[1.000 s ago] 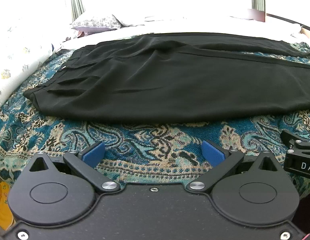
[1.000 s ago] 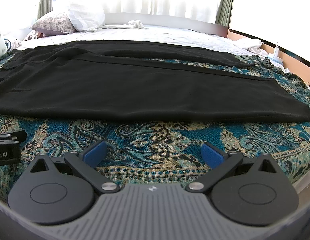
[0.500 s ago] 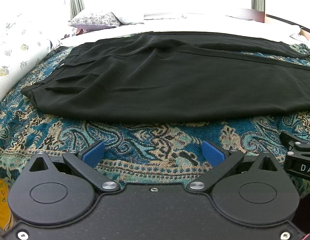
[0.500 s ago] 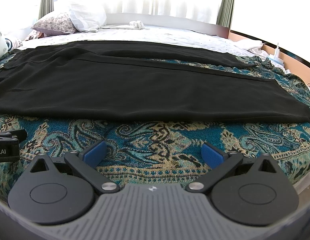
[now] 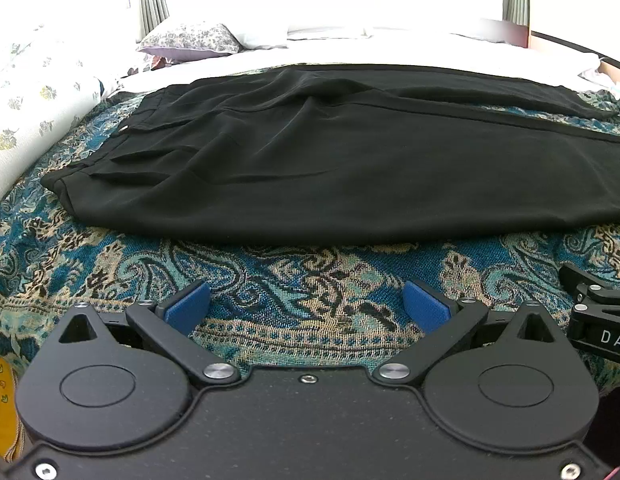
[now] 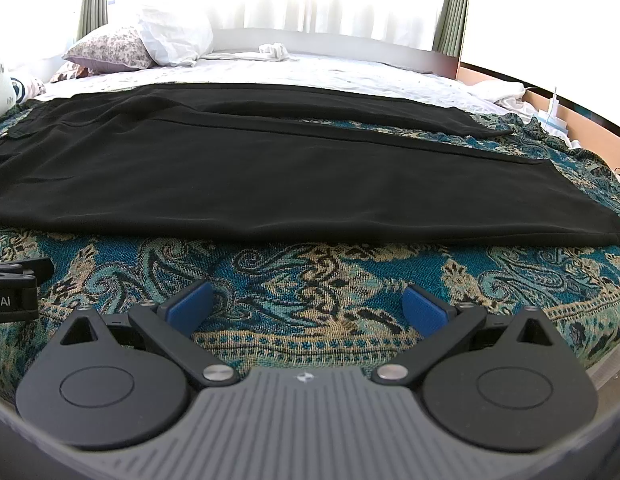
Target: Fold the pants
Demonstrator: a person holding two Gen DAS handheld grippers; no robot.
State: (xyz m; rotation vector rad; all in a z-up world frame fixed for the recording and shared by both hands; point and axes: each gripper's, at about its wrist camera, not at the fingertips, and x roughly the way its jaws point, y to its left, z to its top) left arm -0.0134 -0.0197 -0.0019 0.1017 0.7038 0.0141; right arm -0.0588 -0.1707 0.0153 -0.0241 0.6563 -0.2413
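Note:
Black pants [image 5: 330, 160] lie flat across the bed on a blue paisley blanket [image 5: 302, 280], waistband to the left, legs running right. In the right wrist view the pants [image 6: 270, 176] show both legs, the hems at the right. My left gripper [image 5: 308, 306] is open and empty, a little short of the pants' near edge by the waist end. My right gripper [image 6: 308, 306] is open and empty, short of the near leg's edge. Each gripper shows at the edge of the other's view.
A patterned pillow [image 5: 190, 40] and white sheet [image 5: 390, 52] lie at the bed's far side. A floral cushion [image 5: 34, 112] lies at the left. A wooden bed frame [image 6: 530, 96] runs at the right. A white cloth [image 6: 274, 50] lies near the headboard.
The left wrist view has shifted a little, so the pants' waist end sits slightly further right and higher in it. The right gripper has barely moved. Both stay open.

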